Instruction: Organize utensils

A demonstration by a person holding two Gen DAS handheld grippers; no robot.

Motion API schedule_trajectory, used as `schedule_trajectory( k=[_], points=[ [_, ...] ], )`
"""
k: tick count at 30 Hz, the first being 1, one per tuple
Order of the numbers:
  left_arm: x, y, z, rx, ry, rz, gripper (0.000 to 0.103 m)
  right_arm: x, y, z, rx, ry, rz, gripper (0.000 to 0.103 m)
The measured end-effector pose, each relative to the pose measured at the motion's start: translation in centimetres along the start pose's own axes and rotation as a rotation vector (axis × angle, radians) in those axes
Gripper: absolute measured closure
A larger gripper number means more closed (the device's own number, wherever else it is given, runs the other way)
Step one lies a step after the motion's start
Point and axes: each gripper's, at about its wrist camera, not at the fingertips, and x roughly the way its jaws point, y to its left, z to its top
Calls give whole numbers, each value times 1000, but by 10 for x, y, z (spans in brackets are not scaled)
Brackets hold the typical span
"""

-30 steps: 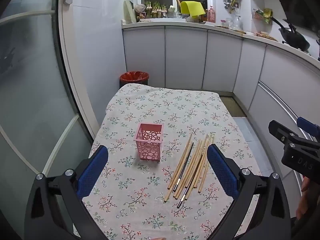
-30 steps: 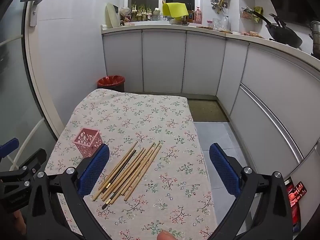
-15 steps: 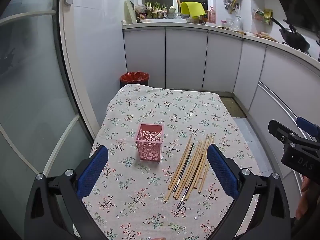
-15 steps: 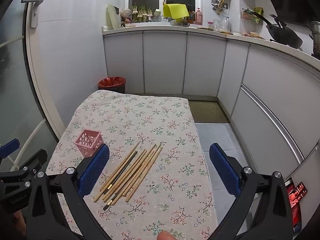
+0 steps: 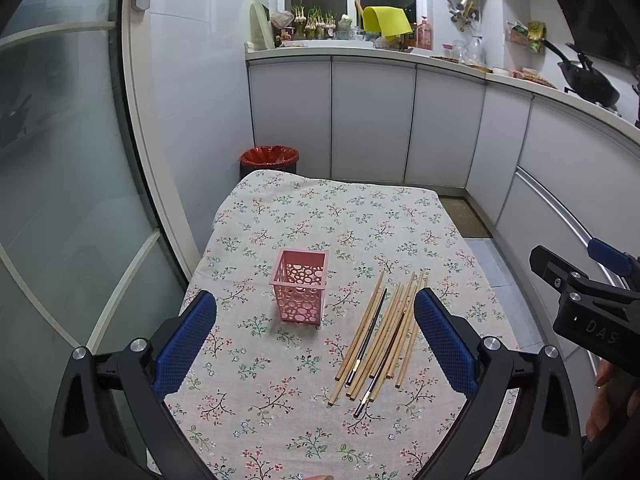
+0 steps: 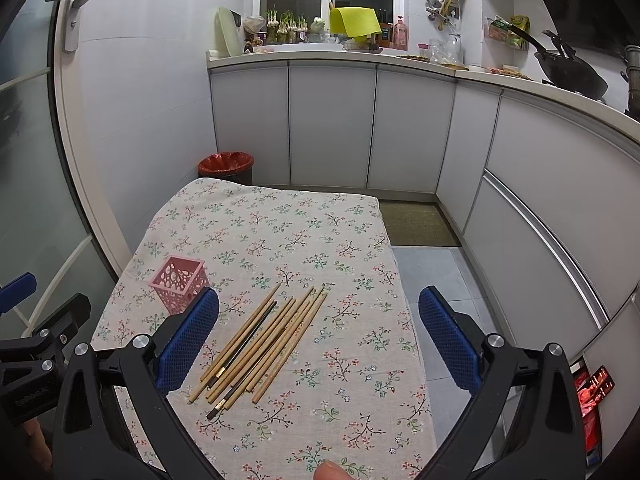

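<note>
A pink perforated square holder (image 5: 301,285) (image 6: 180,282) stands upright on the floral tablecloth (image 5: 340,220) (image 6: 280,232). Right of it lies a fan of several bamboo chopsticks (image 5: 384,332) (image 6: 264,340), two of them dark with gold bands. My left gripper (image 5: 316,340) hovers open above the near part of the table, its blue pads (image 5: 186,342) wide apart and nothing between them. My right gripper (image 6: 318,336) is open too, held over the near right side with the chopsticks between its spread fingers in view but below them. Each gripper shows at the edge of the other's view.
A red-lined waste bin (image 5: 270,158) (image 6: 226,166) stands beyond the table's far left corner. White cabinets (image 5: 372,120) run along the back and right, with a glass door (image 5: 60,160) at the left. The tiled floor (image 6: 432,276) lies beside the table's right edge.
Both grippers have drifted very slightly; the right view has shifted a little so the table sits a bit further right. Nothing on the table has moved.
</note>
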Motion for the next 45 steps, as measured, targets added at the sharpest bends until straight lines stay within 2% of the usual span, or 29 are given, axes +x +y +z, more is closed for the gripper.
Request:
schedule_trajectory(
  k=[15,24,40,45],
  points=[
    [-3,0,0,-1,-8,0,7,0,1,0,0,-1,-1,7],
    [-5,0,2,-4,3,-61,7,0,1,0,0,-1,1,7],
    [-7,-2,0,5,-16,-67,7,0,0,-1,3,-2,1,7],
    [-6,-2,1,15,-16,-108,7,1,1,-1,2,0,-1,7]
  ],
)
